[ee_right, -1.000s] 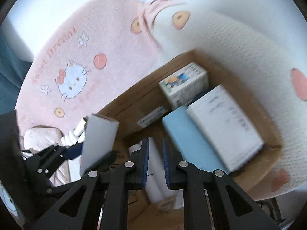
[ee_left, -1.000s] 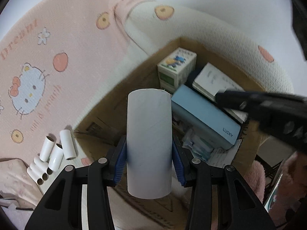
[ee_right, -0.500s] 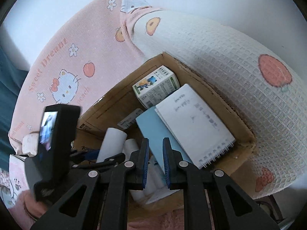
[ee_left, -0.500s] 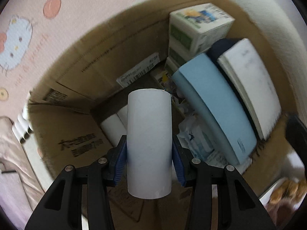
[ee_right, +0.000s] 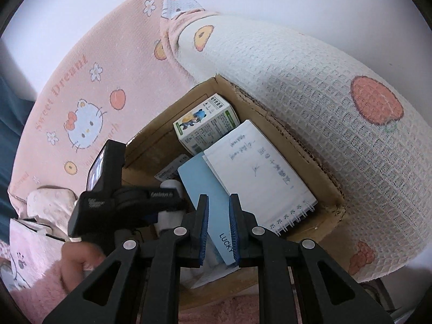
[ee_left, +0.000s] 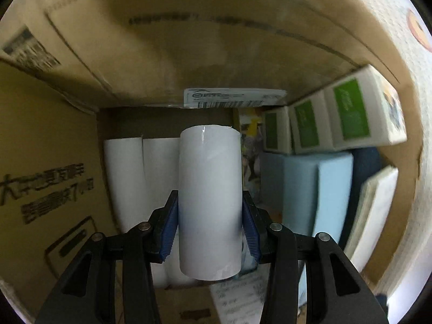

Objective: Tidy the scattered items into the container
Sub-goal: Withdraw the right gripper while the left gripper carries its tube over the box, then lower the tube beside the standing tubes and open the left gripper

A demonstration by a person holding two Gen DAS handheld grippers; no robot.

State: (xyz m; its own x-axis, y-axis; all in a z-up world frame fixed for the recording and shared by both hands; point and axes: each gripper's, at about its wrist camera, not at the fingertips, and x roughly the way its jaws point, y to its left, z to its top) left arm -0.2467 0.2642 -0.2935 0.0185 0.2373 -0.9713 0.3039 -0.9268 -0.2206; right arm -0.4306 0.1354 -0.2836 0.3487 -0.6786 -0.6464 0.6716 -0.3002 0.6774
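Note:
My left gripper is shut on a white paper tube and holds it deep inside the cardboard box. Two more white tubes lie on the box floor just left of it. In the right wrist view the left gripper's body reaches into the box at its left side. My right gripper hovers above the box's near edge with its jaws almost together and nothing between them.
The box holds green-and-white cartons, a light blue box and a spiral notebook. The box sits on a pink Hello Kitty blanket beside a white waffle blanket. A hand in a pink sleeve holds the left gripper.
My left gripper has gone down into the box with the tube, close to the two tubes on the floor. My right gripper has drawn back and up from the box.

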